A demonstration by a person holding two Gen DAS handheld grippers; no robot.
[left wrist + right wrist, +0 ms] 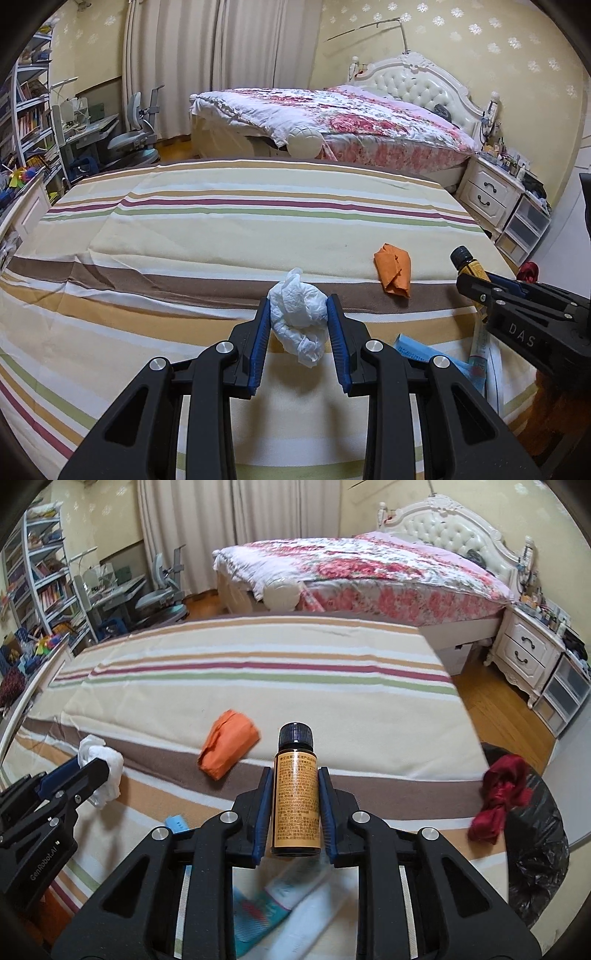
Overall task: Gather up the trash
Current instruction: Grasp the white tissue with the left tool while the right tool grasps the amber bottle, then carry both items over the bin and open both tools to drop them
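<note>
Your left gripper [298, 325] is closed on the crumpled white tissue [299, 314], and your right gripper [294, 805] is clamped around the small amber bottle [295, 794], held upright with its black cap up. Both pieces look lifted clear of the striped cloth [258, 686], so you seem to be at the carry step, with two pieces of trash in hand.

The black trash bag [535, 867] sits off the right edge of the striped cloth, with a red bundle [498, 797] at its rim. The next move likely calls for swinging the bottle over to the bag's opening and releasing it, then bringing the tissue across.

Still to collect: the orange wad [227, 747], lying on the striped cloth between the tissue and the bottle, and the blue and white packets [280, 908] on the cloth below the bottle.
</note>
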